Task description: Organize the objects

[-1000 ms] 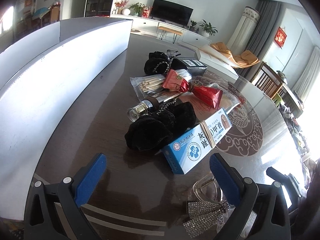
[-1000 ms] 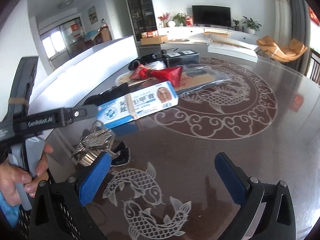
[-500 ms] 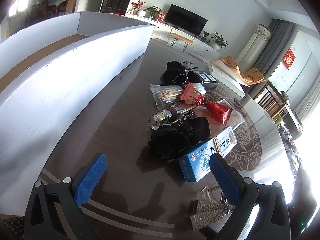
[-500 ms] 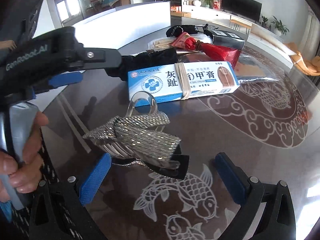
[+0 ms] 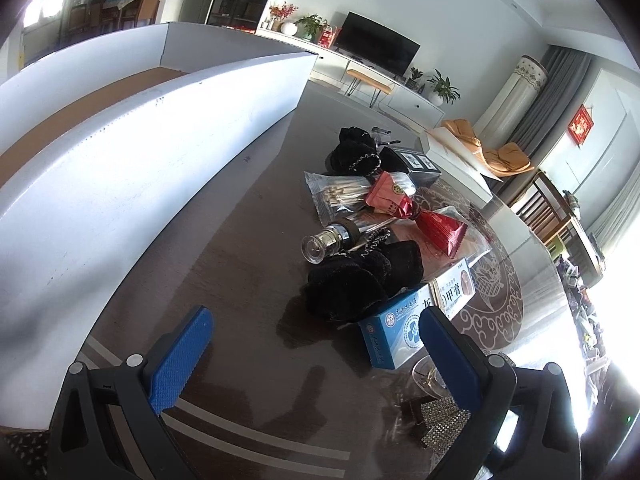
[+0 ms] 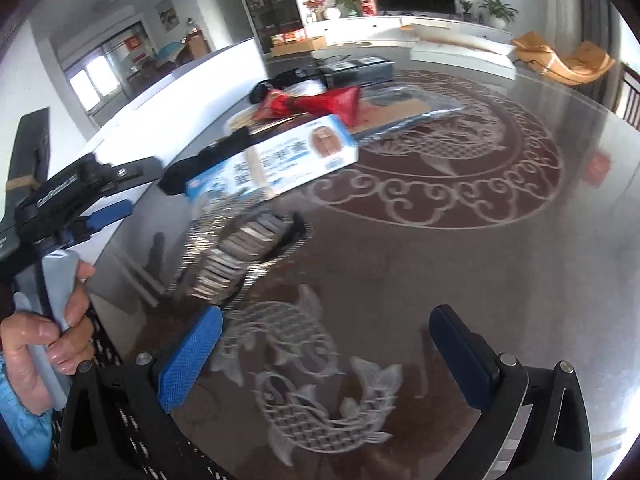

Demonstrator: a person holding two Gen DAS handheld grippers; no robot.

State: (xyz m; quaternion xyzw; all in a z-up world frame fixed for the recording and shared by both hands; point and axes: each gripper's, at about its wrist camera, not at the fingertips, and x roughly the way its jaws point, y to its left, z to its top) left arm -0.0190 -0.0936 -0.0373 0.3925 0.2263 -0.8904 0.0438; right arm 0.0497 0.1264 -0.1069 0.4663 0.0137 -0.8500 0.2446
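Loose objects lie in a row on the dark round table [image 5: 240, 264]: a blue-and-white medicine box [image 5: 416, 316], a black fuzzy cloth [image 5: 360, 280], a small glass bottle [image 5: 332, 240], red packets [image 5: 416, 212], a bag of sticks [image 5: 340, 196] and a dark box [image 5: 416, 162]. A silver rhinestone hair clip [image 6: 232, 256] lies near the medicine box [image 6: 280, 164], blurred in the right wrist view. My left gripper [image 5: 316, 360] is open above bare table, short of the pile. My right gripper [image 6: 324, 356] is open, the clip just beyond its left finger.
A long white box [image 5: 120, 152] with a brown cardboard floor stands along the table's left side. A person's hand [image 6: 44, 344] holds the left gripper's handle. A flat white box [image 5: 460, 164] lies at the far edge.
The left gripper rose and drew back, so the pile looks farther off. The right view pulled back and swung from the clip, which now sits smaller and blurred.
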